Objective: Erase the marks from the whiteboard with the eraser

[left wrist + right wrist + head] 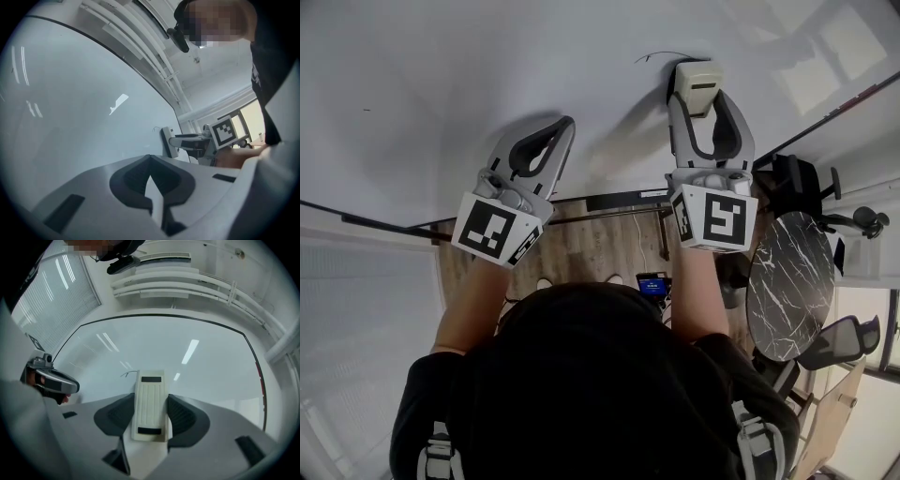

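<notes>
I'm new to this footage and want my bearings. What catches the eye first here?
The big whiteboard fills the upper head view, almost blank but for one thin dark mark near its top middle. Right beside that mark, the right gripper is shut on a cream eraser, held up to the board. The left gripper, shut and empty, points at the board farther left.

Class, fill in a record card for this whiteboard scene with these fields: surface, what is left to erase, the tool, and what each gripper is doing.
Surface: whiteboard, mostly clean
Left to erase: one thin, dark, curved mark, just left of the eraser's far end
Tool: cream eraser, appears to lie flat against the whiteboard
Right gripper: fingers closed on the eraser's two long sides
Left gripper: fingers together with nothing between them, close to the whiteboard, left of the eraser
</notes>
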{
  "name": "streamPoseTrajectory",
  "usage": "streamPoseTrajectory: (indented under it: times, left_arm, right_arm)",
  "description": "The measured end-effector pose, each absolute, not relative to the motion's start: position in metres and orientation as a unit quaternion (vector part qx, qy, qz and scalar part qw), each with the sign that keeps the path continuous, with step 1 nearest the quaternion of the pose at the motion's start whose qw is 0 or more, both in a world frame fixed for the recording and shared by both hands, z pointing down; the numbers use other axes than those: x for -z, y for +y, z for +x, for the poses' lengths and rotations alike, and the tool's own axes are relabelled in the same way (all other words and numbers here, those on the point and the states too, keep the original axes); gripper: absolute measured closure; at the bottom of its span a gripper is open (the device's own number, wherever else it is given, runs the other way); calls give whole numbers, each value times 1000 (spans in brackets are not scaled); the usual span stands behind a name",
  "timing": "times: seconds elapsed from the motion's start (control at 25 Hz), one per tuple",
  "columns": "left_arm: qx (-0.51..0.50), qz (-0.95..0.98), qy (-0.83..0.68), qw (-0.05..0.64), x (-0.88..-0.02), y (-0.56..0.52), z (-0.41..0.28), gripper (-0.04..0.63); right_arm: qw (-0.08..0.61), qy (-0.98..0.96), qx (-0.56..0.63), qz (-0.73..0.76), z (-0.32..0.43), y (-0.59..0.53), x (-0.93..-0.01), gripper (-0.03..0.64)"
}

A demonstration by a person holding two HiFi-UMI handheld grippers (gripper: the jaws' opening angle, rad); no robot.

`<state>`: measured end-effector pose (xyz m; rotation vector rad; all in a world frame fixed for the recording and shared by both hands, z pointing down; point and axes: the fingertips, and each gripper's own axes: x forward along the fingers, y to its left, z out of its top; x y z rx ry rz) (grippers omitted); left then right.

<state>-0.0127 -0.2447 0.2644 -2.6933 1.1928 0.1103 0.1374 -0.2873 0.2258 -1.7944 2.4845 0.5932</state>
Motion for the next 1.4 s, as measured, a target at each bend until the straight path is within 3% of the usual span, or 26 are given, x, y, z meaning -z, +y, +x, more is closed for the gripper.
streamPoseTrajectory:
  times: [0.48,0.84,1.4]
  left_arm:
    - [-32,-908,405,100,-259,-236,4,592]
    - [-38,-904,413,108,-251,-231,-8,592]
    - [-58,-894,425,125,-218,-234,-45,592]
  right_arm:
    - [11,762,-173,-624,212,-296,-223,396]
    - [14,764,-149,-627,222,-295,-225,397]
    - [1,798,-204,-568,122,-249,-191,397]
